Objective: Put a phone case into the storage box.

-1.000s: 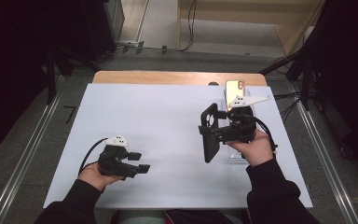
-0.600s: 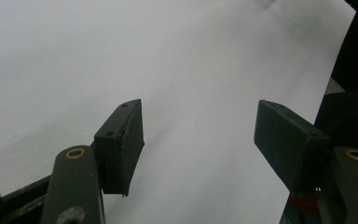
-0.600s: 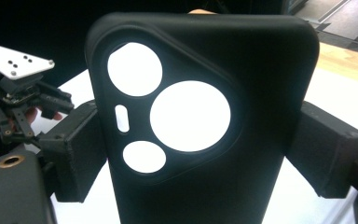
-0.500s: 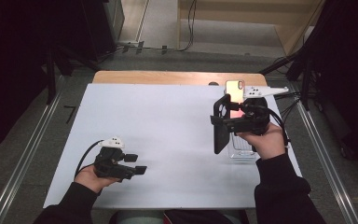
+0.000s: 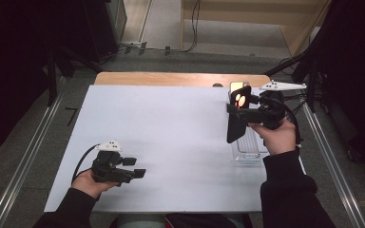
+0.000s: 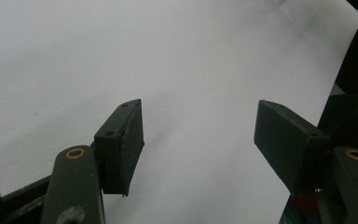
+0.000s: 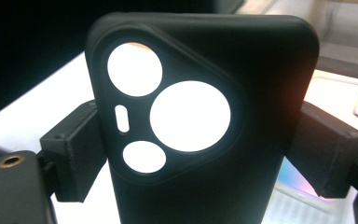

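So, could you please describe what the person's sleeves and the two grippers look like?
Both sleeves are black. The left gripper and right gripper are black two-jaw tools with blocky rectangular pads and brass-coloured rivets. Each carries a grey triangular plate on top and trails a black cable.

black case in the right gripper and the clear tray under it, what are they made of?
Case: likely soft matte plastic or silicone; dull black with no glare, rounded edges, moulded lens cut-outs that light shines through. Soft or hard can't be told by look. It is clamped by its sides in the right gripper.
Tray: probably clear rigid plastic; the white table shows through it and its rim catches light.
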Demonstrator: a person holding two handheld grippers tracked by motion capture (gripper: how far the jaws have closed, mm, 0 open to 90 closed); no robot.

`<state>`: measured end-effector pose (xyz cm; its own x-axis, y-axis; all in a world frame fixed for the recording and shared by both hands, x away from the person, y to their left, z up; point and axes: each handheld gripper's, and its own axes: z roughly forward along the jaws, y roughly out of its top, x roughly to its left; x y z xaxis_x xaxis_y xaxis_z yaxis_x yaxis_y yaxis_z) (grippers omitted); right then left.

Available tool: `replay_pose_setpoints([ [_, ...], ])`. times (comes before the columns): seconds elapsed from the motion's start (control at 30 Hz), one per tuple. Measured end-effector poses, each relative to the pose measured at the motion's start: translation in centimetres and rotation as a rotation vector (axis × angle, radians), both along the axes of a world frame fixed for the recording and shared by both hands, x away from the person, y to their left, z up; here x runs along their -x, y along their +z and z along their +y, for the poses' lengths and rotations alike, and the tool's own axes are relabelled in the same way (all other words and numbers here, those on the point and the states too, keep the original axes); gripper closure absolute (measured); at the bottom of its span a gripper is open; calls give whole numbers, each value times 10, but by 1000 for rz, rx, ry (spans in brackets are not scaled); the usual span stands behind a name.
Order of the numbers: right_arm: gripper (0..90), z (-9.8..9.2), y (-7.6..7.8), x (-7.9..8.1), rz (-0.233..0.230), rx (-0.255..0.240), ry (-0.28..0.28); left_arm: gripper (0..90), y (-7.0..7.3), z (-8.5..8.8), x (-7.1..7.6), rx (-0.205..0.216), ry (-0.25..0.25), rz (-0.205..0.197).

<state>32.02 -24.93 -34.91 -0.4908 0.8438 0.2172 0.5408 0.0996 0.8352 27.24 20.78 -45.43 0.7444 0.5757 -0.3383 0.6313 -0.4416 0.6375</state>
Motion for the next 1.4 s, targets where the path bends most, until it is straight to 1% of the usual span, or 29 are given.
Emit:
replay_pose_setpoints([
  [0.1, 117, -6, -1, -3, -3, 10, -48, 333, 0, 1, 0, 1, 5, 0],
  [0.27, 117, -15, -3, -7, -13, 28, -114, 333, 1, 2, 0, 2, 6, -2],
  [0.33, 116, -18, -5, -9, -23, 39, -145, 333, 1, 3, 0, 9, 11, -3],
  [0.4, 116, -20, -8, -11, -39, 39, -182, 333, 1, 3, 0, 9, 12, -4],
  [0.47, 117, -21, -11, -15, -28, 54, -204, 333, 1, 3, 0, 10, 11, -3],
  [0.53, 117, -22, -15, -18, -29, 92, -234, 333, 2, 3, 0, 7, 14, -7],
  [0.57, 117, -23, -17, -18, -33, 100, -246, 333, 3, 4, 0, 12, 18, -8],
  [0.6, 117, -24, -18, -19, -35, 105, -259, 333, 3, 5, 0, 15, 23, -10],
  [0.67, 117, -28, -22, -22, -31, 94, -280, 334, 3, 6, 0, 22, 27, -10],
  [0.83, 117, -30, -32, -35, -7, 98, -301, 333, 2, 6, -1, 22, 26, -3],
  [0.9, 117, -28, -35, -39, -8, 109, -307, 333, 2, 7, -1, 22, 30, -3],
  [1.0, 117, -26, -39, -48, -8, 104, -316, 334, 0, 7, -1, 18, 31, 0],
  [1.1, 117, -22, -45, -57, -3, 124, -335, 333, 0, 7, -2, 21, 35, 4],
  [1.2, 117, -25, -54, -68, 24, 101, -355, 333, 0, 7, -1, 19, 37, 0],
  [1.27, 117, -27, -60, -74, 32, 94, -366, 333, 0, 7, -1, 18, 34, -1],
  [1.4, 117, -26, -68, -84, 36, 135, -384, 333, -1, 6, -3, 15, 30, 4],
])
